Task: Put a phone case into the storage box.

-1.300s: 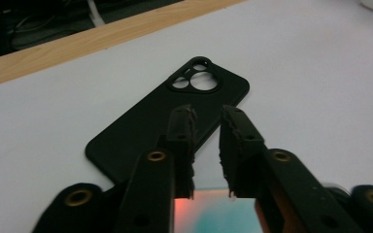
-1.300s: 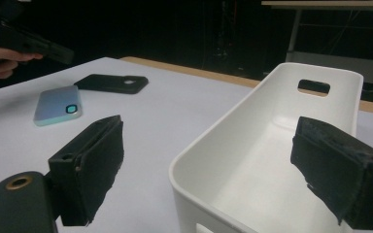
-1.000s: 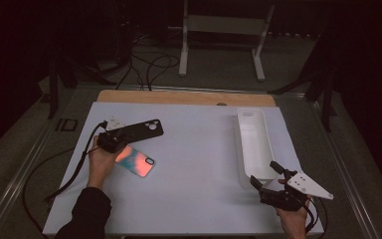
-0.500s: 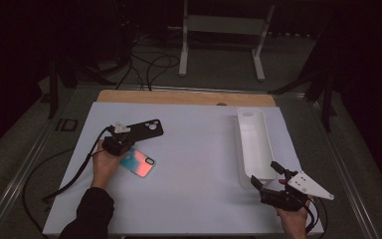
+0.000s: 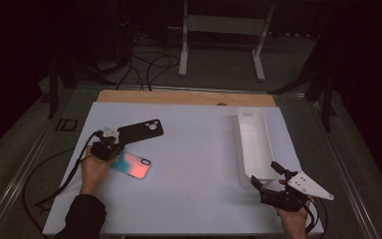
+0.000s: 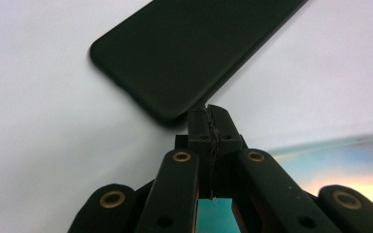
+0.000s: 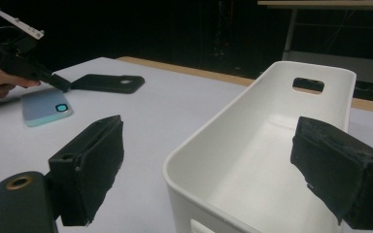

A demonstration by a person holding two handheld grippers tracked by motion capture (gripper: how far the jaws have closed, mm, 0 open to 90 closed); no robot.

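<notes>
On the table (image 5: pixel 194 164), left side: two phone cases lie close together, the far case (image 5: pixel 140 132) behind the near case (image 5: pixel 131 165). The left gripper (image 5: pixel 114 144) sits between them, at the far case's near end, just beside it. Right side: a long bin (image 5: pixel 255 144) runs front to back. The right gripper (image 5: pixel 268 177) sits at the bin's near end.

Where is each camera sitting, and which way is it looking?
High view: above the person's side, looking forward and down at the white table; both forearms show.
Left gripper view: on the left gripper, jaws shut, facing the flat black phone case.
Right gripper view: on the right gripper, jaws open, facing the long white plastic bin.
All three views share the black case.
</notes>
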